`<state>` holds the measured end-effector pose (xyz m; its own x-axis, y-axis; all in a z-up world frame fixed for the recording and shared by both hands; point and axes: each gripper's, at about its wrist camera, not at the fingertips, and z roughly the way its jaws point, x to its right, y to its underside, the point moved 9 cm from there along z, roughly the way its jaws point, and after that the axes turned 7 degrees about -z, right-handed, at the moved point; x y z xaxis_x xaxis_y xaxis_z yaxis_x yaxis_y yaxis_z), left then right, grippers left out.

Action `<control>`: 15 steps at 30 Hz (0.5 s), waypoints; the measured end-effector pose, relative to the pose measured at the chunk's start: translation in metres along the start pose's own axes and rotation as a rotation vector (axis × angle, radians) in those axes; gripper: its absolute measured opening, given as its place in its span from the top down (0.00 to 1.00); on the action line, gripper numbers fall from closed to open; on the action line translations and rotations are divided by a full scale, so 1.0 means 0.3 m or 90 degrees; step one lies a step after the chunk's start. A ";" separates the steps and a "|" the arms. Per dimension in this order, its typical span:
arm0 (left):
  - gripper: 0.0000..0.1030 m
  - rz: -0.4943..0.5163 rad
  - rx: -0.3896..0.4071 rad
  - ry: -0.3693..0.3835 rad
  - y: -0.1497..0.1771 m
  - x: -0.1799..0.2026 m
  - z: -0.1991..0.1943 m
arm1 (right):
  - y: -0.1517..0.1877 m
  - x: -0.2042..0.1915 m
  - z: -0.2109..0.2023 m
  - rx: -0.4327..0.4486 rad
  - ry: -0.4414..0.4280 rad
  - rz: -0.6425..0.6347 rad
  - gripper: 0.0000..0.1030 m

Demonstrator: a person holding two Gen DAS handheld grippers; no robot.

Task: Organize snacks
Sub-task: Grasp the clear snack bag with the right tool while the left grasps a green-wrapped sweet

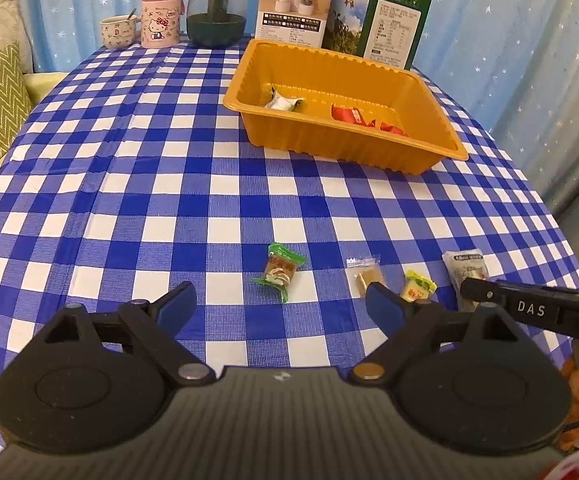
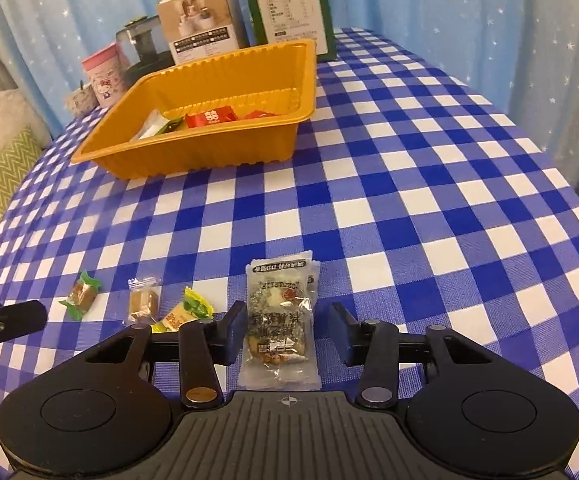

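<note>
A few wrapped snacks already sit in the orange tray [image 2: 225, 92] in the upper left of the right-wrist frame, and four remain on the worktop [image 2: 409, 200]. The right tool [image 2: 287, 330] straddles the clear packet [image 2: 279, 324], pads not yet pressing. The left tool [image 1: 279, 306] is spread wide, empty, near the green candy [image 1: 279, 272].

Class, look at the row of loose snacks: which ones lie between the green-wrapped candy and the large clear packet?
Two: a clear-wrapped brown candy and a yellow-green wrapped sweet lie between the green-wrapped candy and the large clear packet. Both wrist views show it.
</note>
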<state>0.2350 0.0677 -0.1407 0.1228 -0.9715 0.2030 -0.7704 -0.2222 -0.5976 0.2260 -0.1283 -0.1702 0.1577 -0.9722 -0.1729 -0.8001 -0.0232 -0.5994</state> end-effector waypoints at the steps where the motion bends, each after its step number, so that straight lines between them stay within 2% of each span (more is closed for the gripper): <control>1: 0.12 0.003 -0.001 0.001 0.001 0.001 0.004 | -0.002 -0.006 0.004 0.003 0.002 -0.011 0.56; 10: 0.13 0.036 0.014 0.008 -0.007 0.012 0.048 | 0.027 -0.070 0.042 -0.002 0.037 -0.126 0.57; 12: 0.15 0.052 0.017 0.006 -0.012 0.017 0.067 | 0.035 -0.065 0.035 0.003 0.039 -0.124 0.62; 15: 0.25 0.073 0.015 0.007 -0.019 0.029 0.106 | 0.043 -0.048 0.023 0.006 0.037 -0.104 0.63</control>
<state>0.2603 0.0578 -0.1602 0.0280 -0.9897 0.1401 -0.7642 -0.1115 -0.6353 0.2174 -0.1129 -0.1809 0.2512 -0.9676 -0.0264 -0.7608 -0.1805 -0.6234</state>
